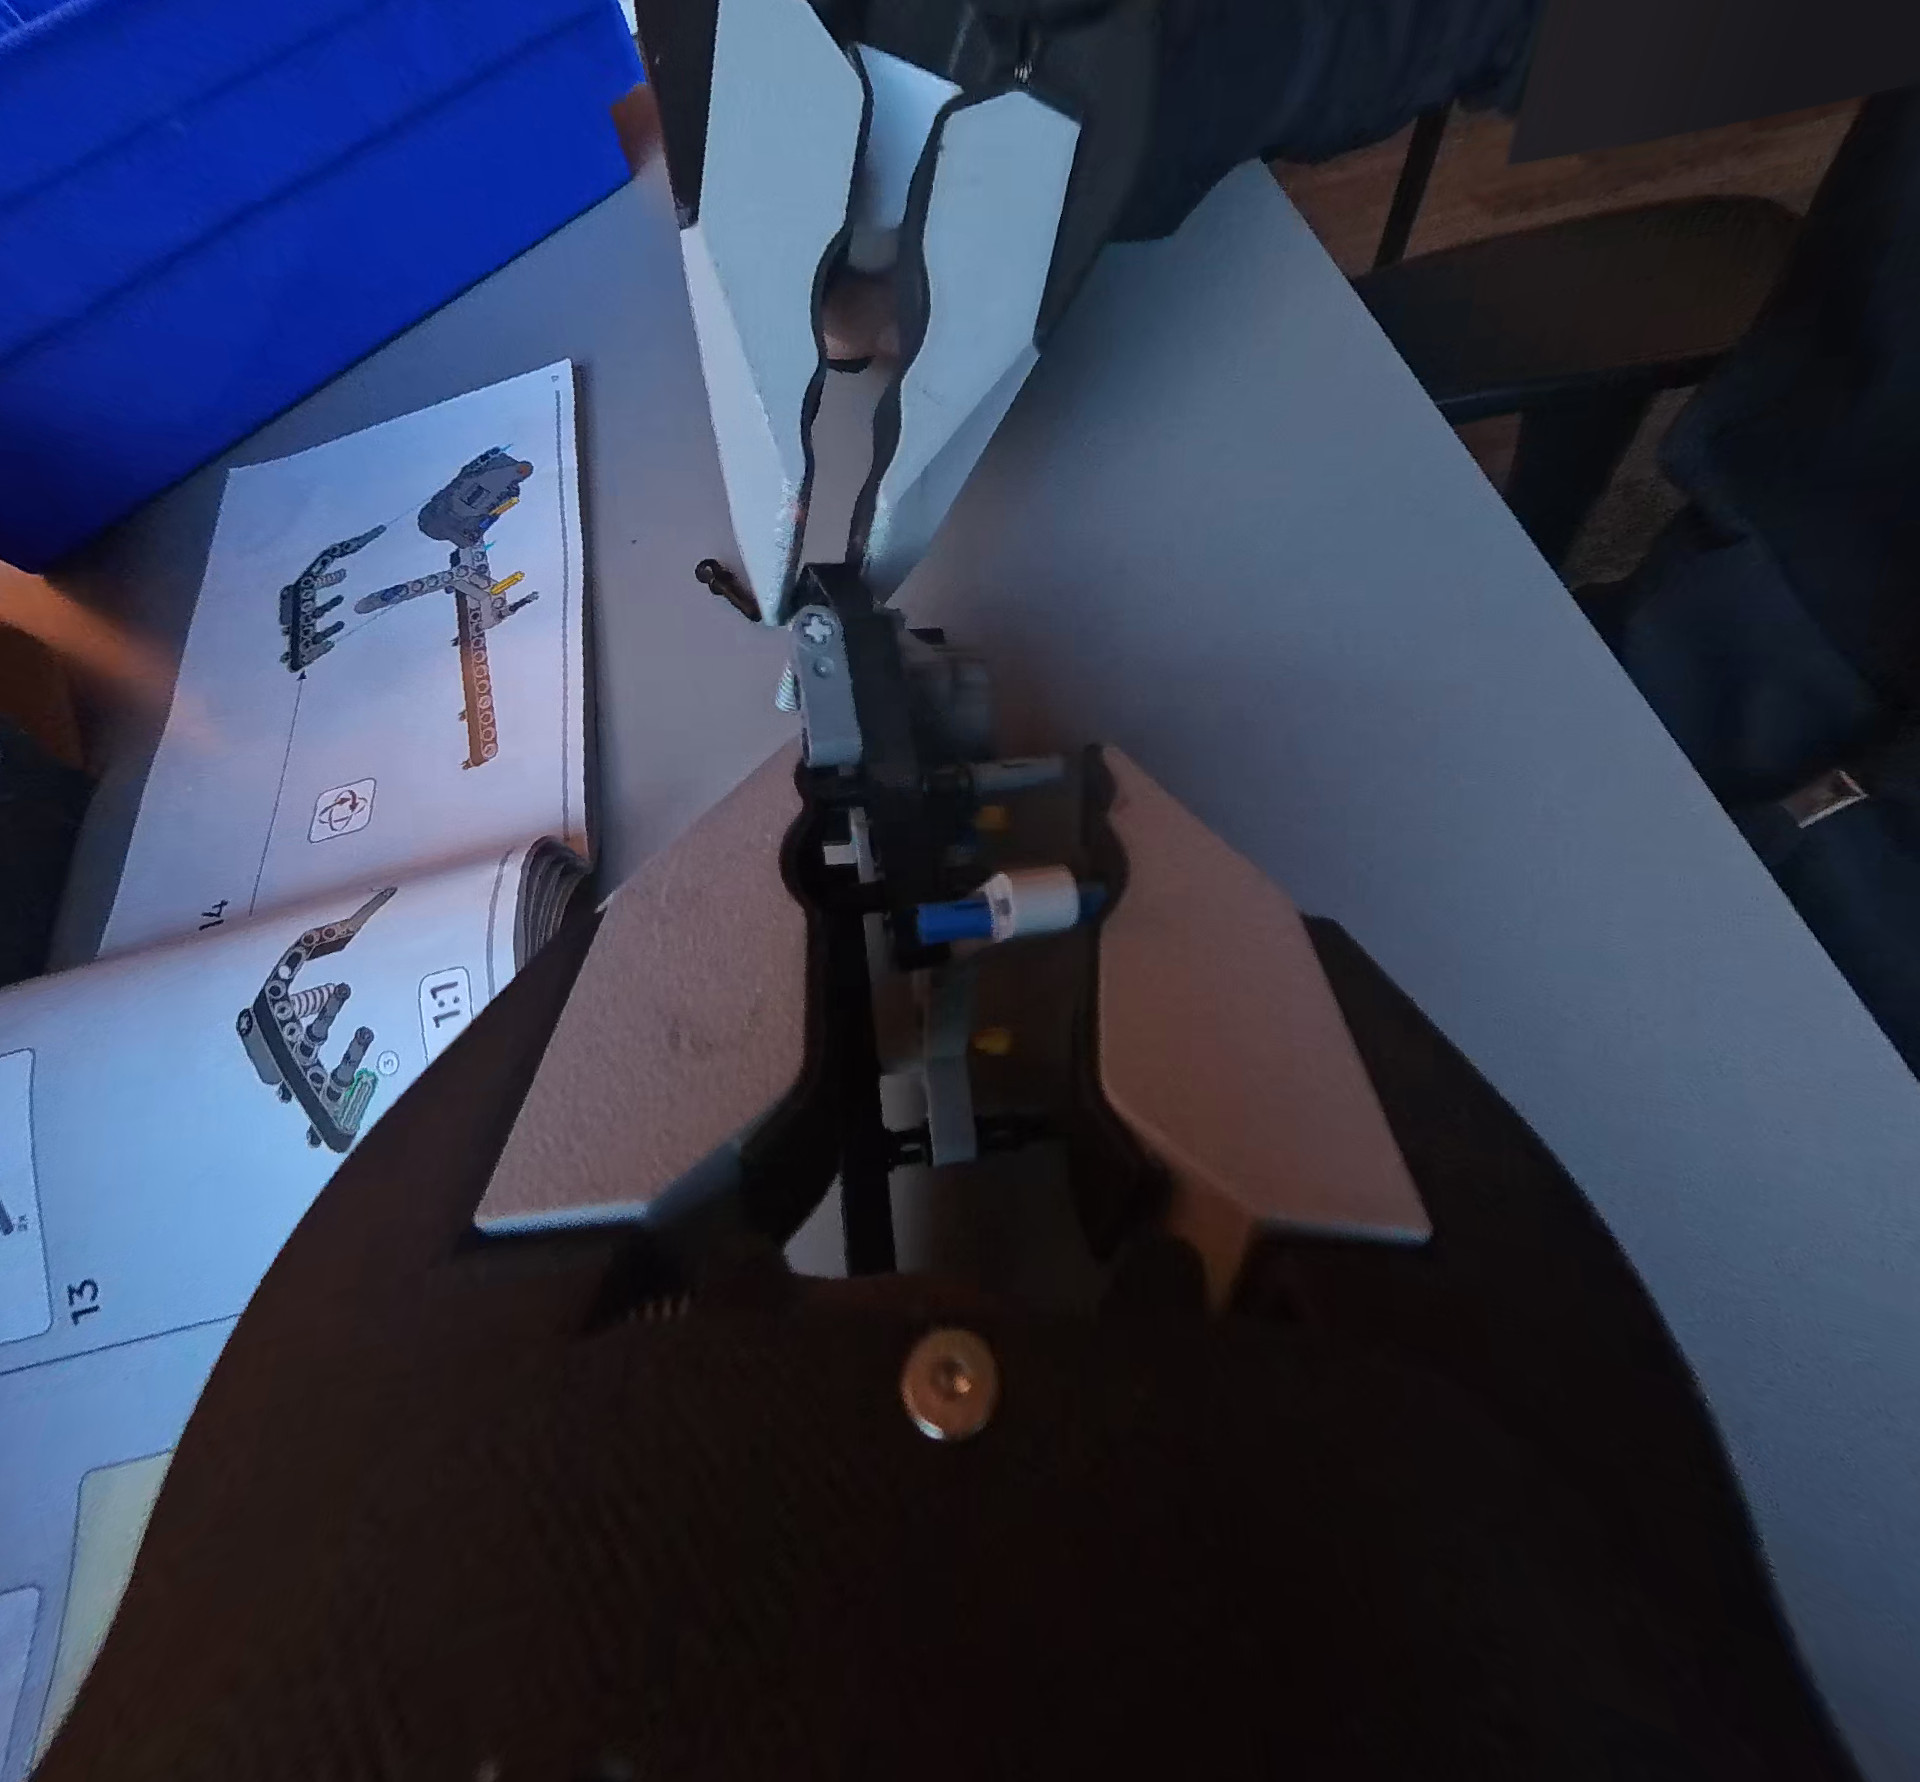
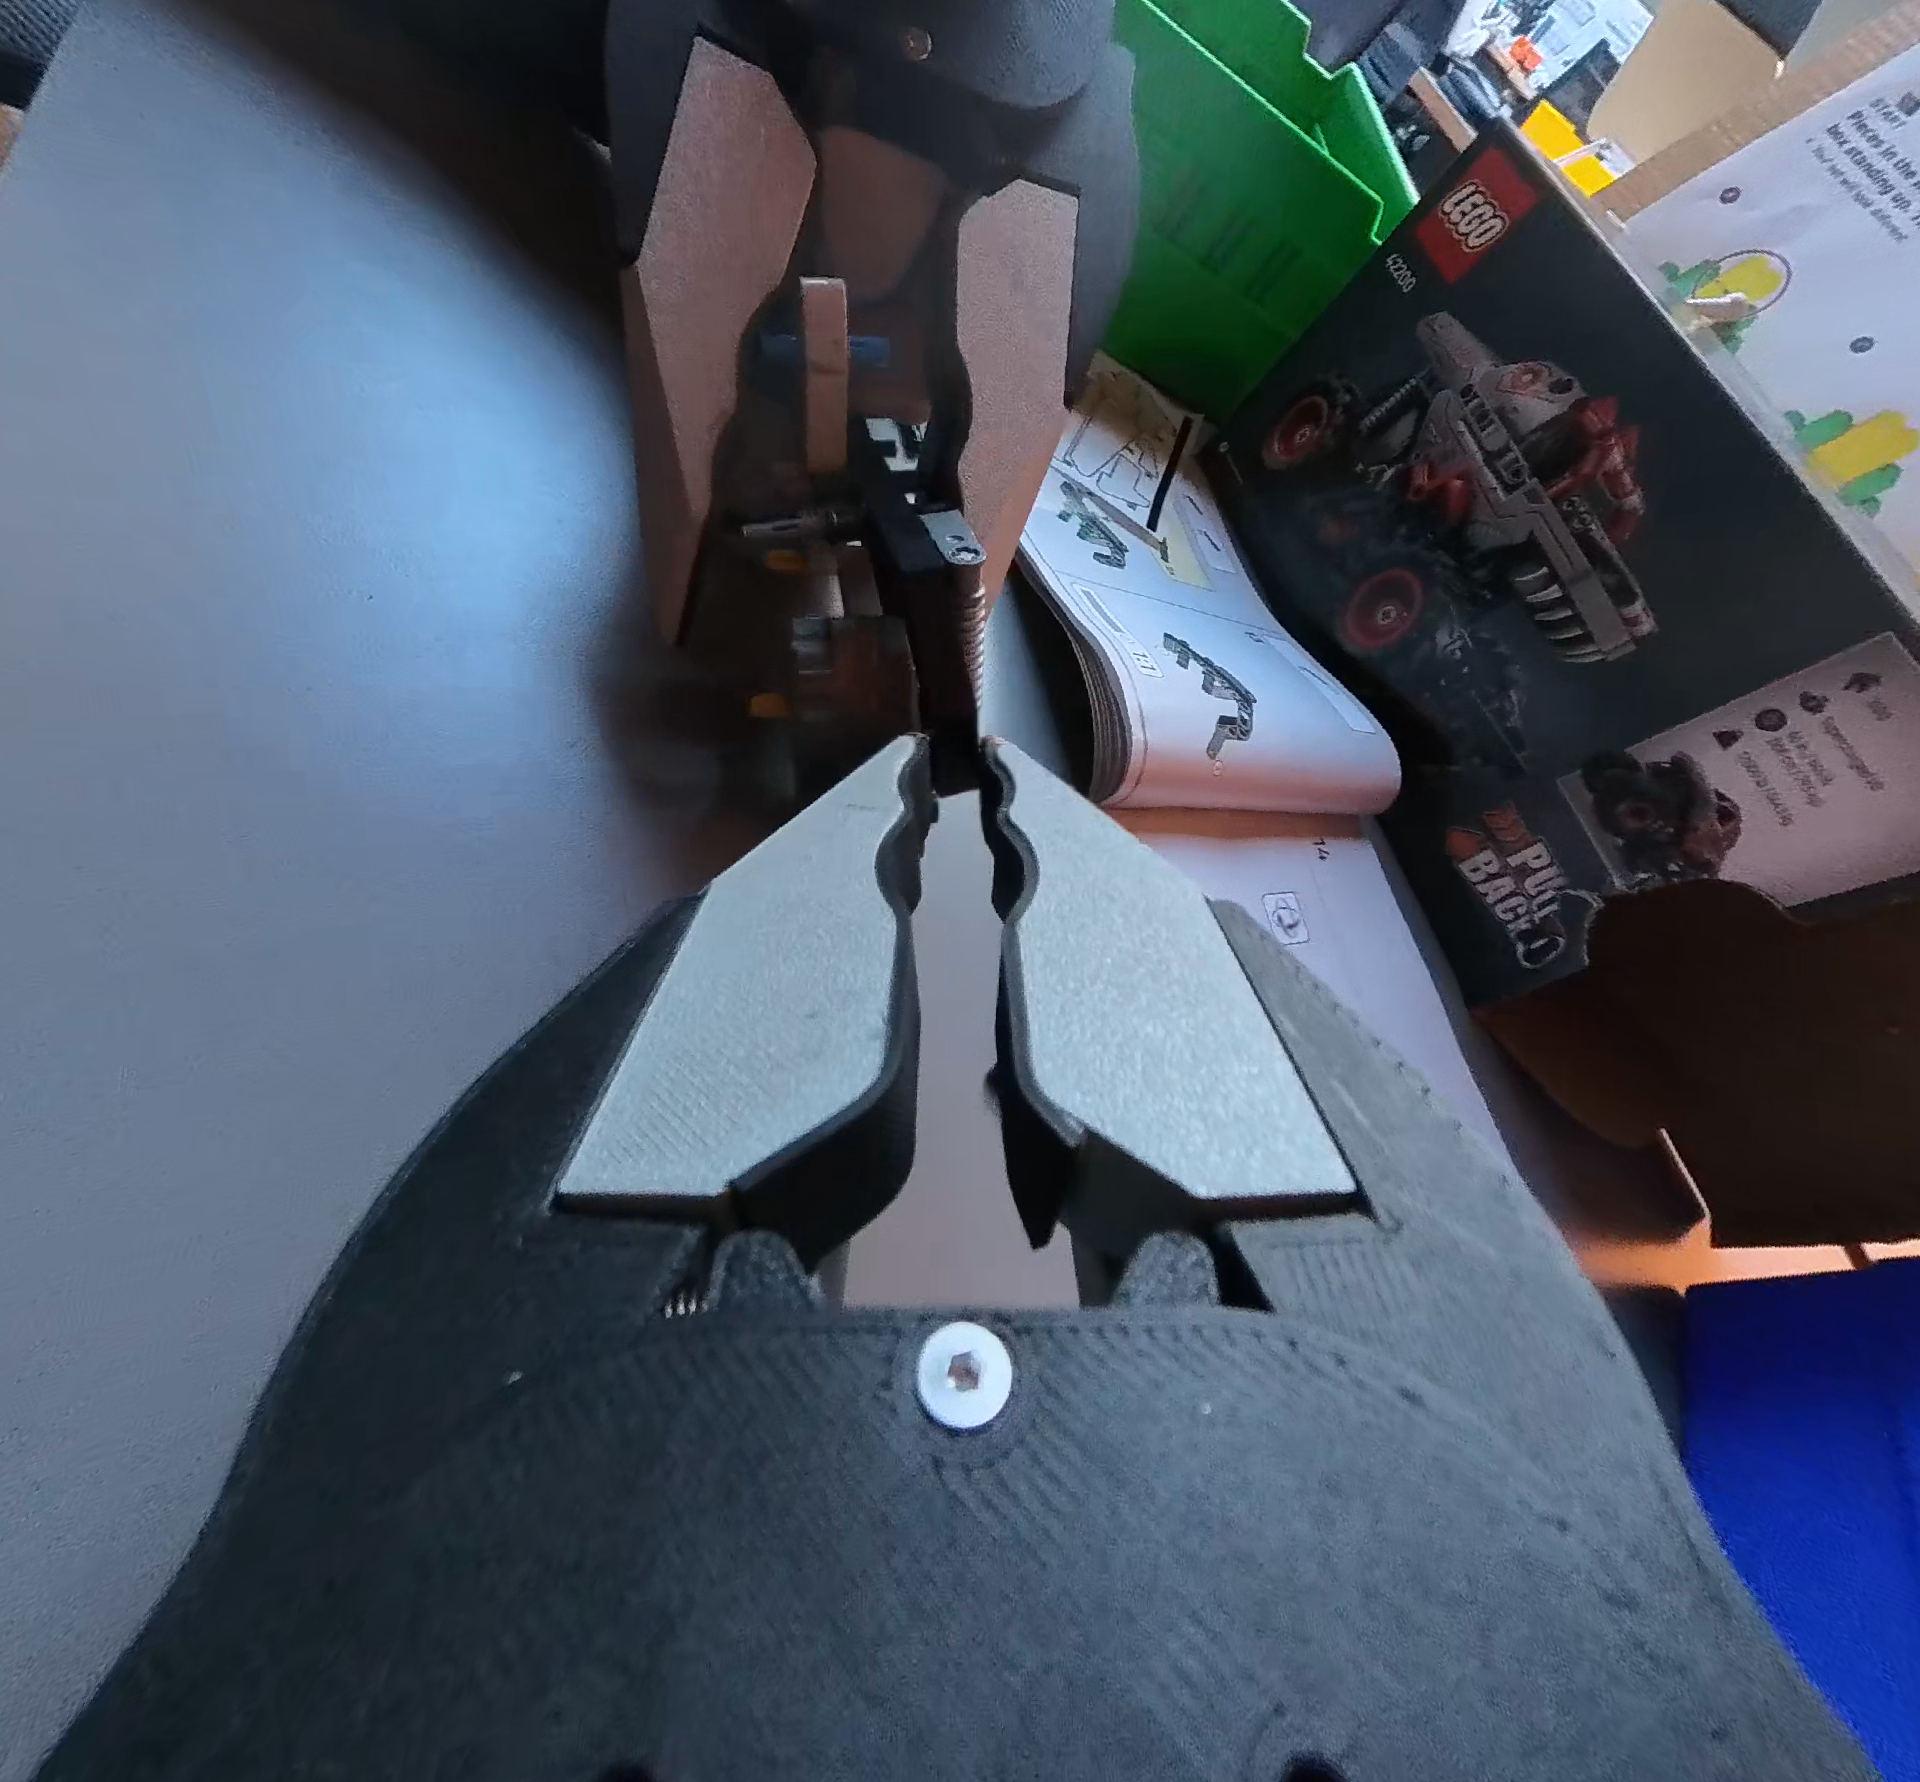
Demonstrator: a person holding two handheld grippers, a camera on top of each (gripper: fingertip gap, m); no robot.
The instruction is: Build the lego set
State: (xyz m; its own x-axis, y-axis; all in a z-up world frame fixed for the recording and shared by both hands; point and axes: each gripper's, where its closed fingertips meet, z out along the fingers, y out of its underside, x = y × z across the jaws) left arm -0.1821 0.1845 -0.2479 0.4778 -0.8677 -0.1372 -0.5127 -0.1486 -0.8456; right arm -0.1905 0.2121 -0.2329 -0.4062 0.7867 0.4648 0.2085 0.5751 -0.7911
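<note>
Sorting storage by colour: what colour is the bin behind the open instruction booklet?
Blue bin, clearest in the left wrist view.

Grey table (image 1: 1299, 589), dark chair (image 1: 1558, 298) beside it, brown floor (image 1: 1351, 205), dim bluish light, cluttered room behind

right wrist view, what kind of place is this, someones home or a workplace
Probably an office or lab workspace, not a home. A grey table carries green bins, the set's box and an open instruction booklet, and farther back there are more desks with cardboard boxes and clutter.
</note>
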